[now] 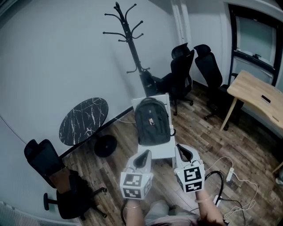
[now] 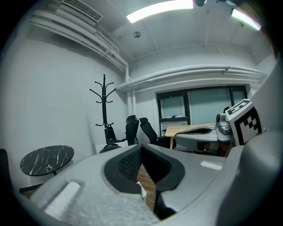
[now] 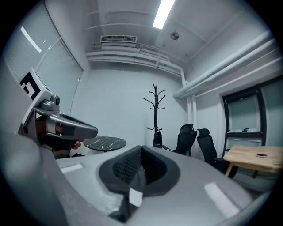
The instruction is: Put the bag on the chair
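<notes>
Dark grey bag [image 1: 152, 121] sits upright on white chair [image 1: 164, 98], 12 o'clock of clenched, empty left gripper [image 1: 143, 155] and right gripper [image 1: 182, 149]; head view shows it whole, left gripper view only its top.

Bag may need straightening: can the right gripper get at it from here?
Probably yes: the bag sits on the white chair just ahead of the right gripper, nothing between, though its jaws are shut.

Pale grey walls [image 1: 53, 53] meet a dark wood-plank floor [image 1: 199, 137]. A black branched coat stand [image 1: 128, 39] rises by the wall, near a round black marble-topped table [image 1: 84, 120], black high-backed office chairs [image 1: 181, 73], a light wooden desk [image 1: 258, 95] and a dark-framed window [image 1: 254, 35]; long ceiling strip lights [image 2: 159, 9] glow.
</notes>
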### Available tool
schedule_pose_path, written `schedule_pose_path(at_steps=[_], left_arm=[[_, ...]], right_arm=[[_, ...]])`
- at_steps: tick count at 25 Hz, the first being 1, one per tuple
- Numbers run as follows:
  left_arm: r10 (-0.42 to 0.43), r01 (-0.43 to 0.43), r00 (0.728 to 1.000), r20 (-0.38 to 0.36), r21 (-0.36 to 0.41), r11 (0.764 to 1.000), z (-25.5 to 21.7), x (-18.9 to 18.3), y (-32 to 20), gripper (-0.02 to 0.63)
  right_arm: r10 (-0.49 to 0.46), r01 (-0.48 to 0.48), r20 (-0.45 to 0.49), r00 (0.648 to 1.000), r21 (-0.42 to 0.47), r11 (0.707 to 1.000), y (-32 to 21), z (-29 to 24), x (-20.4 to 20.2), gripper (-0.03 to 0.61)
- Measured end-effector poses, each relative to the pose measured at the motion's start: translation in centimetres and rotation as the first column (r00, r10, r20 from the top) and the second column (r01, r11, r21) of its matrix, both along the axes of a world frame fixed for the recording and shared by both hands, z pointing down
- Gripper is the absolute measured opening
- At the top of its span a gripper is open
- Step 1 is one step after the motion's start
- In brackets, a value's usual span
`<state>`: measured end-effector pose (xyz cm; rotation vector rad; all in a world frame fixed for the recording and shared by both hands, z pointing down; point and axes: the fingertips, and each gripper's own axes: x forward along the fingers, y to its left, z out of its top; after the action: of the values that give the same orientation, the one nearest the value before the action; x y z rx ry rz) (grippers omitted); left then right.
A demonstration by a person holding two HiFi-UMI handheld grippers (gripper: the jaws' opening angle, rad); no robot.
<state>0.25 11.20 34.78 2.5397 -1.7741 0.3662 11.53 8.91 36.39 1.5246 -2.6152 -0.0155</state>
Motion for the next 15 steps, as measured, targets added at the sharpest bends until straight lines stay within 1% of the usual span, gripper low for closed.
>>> schedule_pose_path(at_steps=[5, 10, 15], left_arm=[[0.017, -0.017, 1.0, 0.013, 0.0, 1.0, 0.1, 0.6, -0.3, 0.009], [0.034, -0.034, 0.999, 0.002, -0.008, 0.999, 0.3, 0.4, -1.4, 0.009], [0.042, -0.042, 0.999, -0.007, -0.009, 0.999, 0.5, -0.8, -2.7, 0.01]], right_arm=[[-0.009, 0.009, -0.004, 1.0, 0.0, 1.0, 0.0, 0.1, -0.1, 0.003], [-0.007, 0.008, 0.023, 1.0, -0.026, 1.0, -0.5, 0.0, -0.8, 0.003], [-0.016, 0.017, 0.04, 0.999, -0.023, 1.0, -1.2, -0.3, -2.2, 0.003]])
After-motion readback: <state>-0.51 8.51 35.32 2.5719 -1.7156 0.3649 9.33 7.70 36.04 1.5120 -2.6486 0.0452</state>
